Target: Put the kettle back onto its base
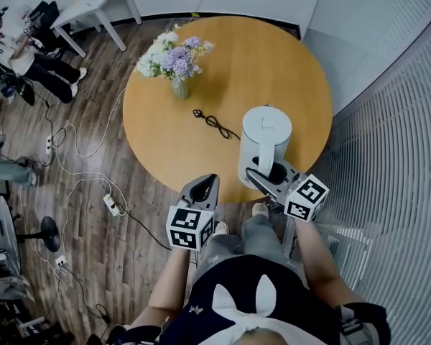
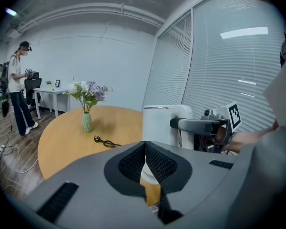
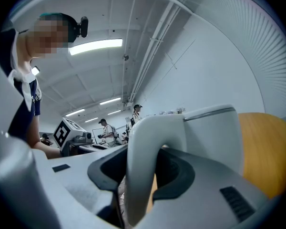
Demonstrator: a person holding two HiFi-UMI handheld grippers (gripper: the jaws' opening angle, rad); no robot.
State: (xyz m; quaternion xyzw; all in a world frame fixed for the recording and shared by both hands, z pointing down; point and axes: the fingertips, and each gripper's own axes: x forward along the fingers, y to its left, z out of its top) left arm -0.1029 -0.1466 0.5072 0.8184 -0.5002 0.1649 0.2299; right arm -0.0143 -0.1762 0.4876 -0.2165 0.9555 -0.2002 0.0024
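Grip first: right gripper (image 3: 145, 173) clamping kettle handle (image 3: 142, 137), jaws staying partly apart around it. Just ahead of it, kettle (image 1: 266, 131) standing upright over near edge of table (image 1: 273, 56). Cord (image 1: 215, 124) trailing away beyond kettle. Base not showing and kettle's foot hidden, so seating unconfirmed. Likely remaining: settling kettle, letting go. Left gripper (image 2: 144, 147) idling alongside, jaws together, holding nothing.

Grey left gripper (image 1: 212, 180) and right gripper (image 1: 259, 175) carry black-and-white marker cubes (image 1: 189, 228).

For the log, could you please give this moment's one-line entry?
right gripper: shut on kettle handle | left gripper: shut, empty
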